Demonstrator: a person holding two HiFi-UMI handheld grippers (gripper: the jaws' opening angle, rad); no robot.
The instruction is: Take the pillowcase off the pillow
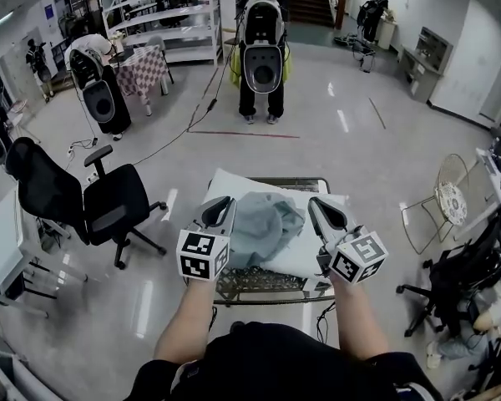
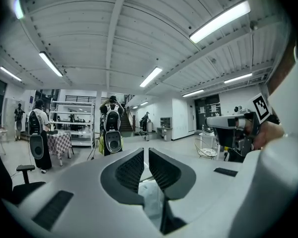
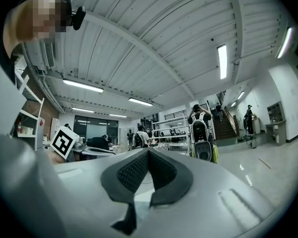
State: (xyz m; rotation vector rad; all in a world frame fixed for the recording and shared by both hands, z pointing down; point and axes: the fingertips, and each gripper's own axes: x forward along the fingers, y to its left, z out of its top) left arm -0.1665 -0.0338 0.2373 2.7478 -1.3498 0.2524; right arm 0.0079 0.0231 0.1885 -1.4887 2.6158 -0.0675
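A white pillow lies on a small glass-topped table in front of me in the head view. A pale blue-grey pillowcase is bunched up on top of it. My left gripper hovers at the pillowcase's left edge. Its jaws stand a narrow gap apart with nothing between the tips, and pale cloth shows below them. My right gripper hangs at the cloth's right edge, above the pillow. Its tips meet, and no cloth shows between them.
A black office chair stands left of the table and a wire stool to the right. A person wearing a rig stands further back on the shiny floor. A table with a checked cloth is at the back left.
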